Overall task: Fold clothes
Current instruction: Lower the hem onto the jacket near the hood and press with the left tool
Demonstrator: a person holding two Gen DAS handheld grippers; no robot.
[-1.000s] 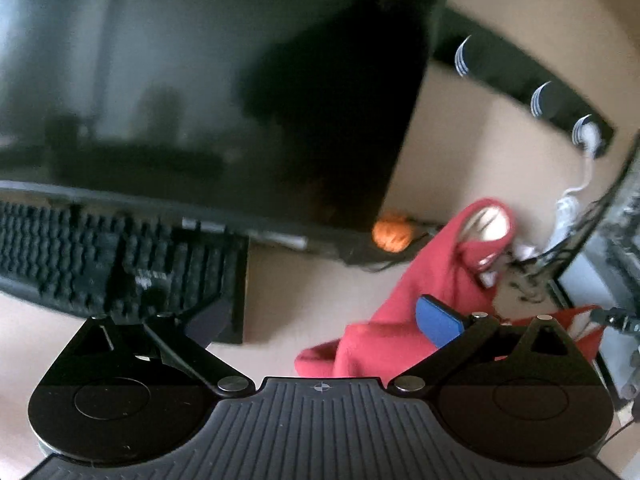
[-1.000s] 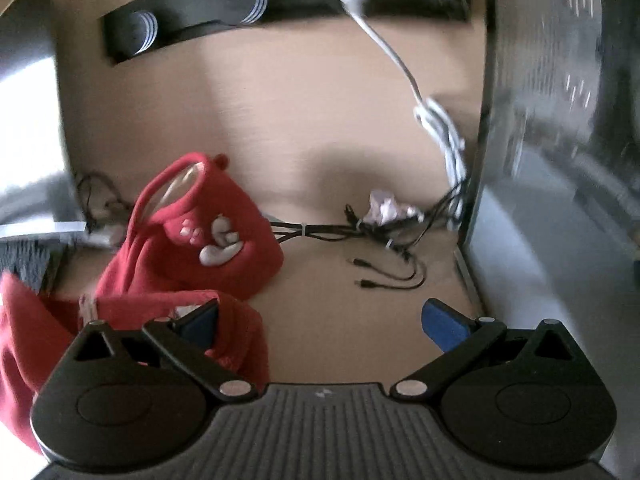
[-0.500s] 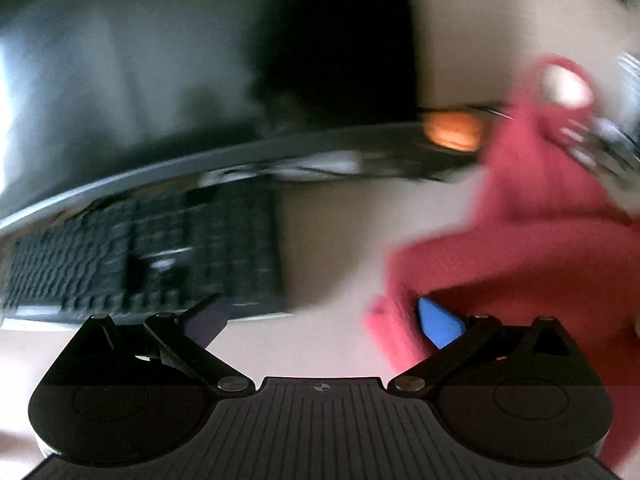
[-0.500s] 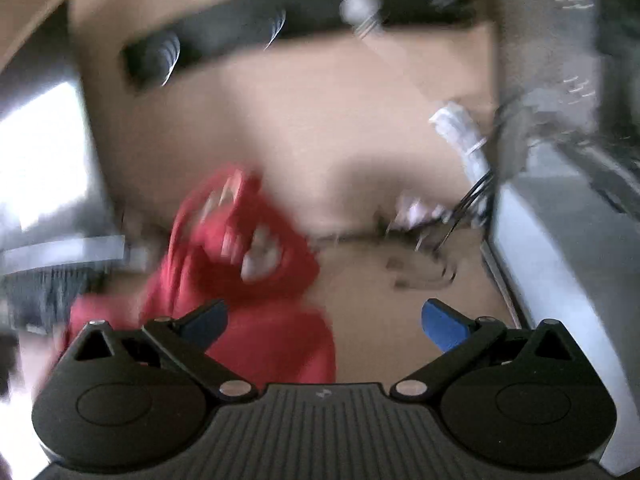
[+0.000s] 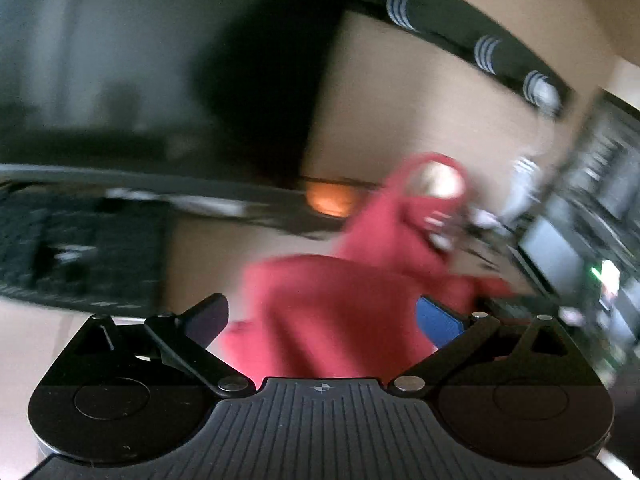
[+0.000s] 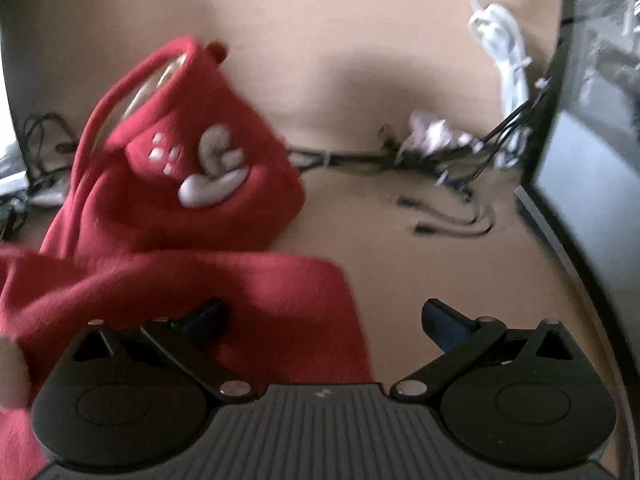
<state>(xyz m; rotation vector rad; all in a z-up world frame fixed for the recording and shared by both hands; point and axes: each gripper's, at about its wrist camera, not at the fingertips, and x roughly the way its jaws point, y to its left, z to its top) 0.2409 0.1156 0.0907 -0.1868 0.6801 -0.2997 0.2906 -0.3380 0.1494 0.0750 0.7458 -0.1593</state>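
- Risk, snagging: loose black cables (image 6: 436, 200) and a bundled white cord (image 6: 500, 48) lie ahead and to the right of the right gripper (image 6: 324, 320); a fold dragged that way could catch them and pull them across the desk (image 6: 400, 264).
- Risk, clutter on the other side: a keyboard (image 5: 76, 256) and a monitor (image 5: 120, 80) sit ahead-left of the left gripper (image 5: 324, 320); cloth swept toward them could drape over the keys. An orange object (image 5: 328, 200), too blurred to identify, sits under the monitor's edge.
- Risk, poor grip: fleece-like cloth is bulky and bunched; a pinch on a single layer or a stray ridge would likely give a crooked fold.
- Item, red garment (image 6: 192, 208): a hooded piece with pale appliqué marks on the raised hood part, lying crumpled on the desk, not yet flat or squared.
- Position to right gripper: the garment fills the area ahead-left; its near fold lies beneath the left finger (image 6: 204, 316), while the right finger stands over bare desk.
- Position to left gripper: cloth lies directly between and ahead of the fingers, the hood farther ahead-right.
- State, left gripper: spread wide, gripping nothing.
- State, right gripper: spread wide, gripping nothing; contact with the cloth cannot be confirmed.
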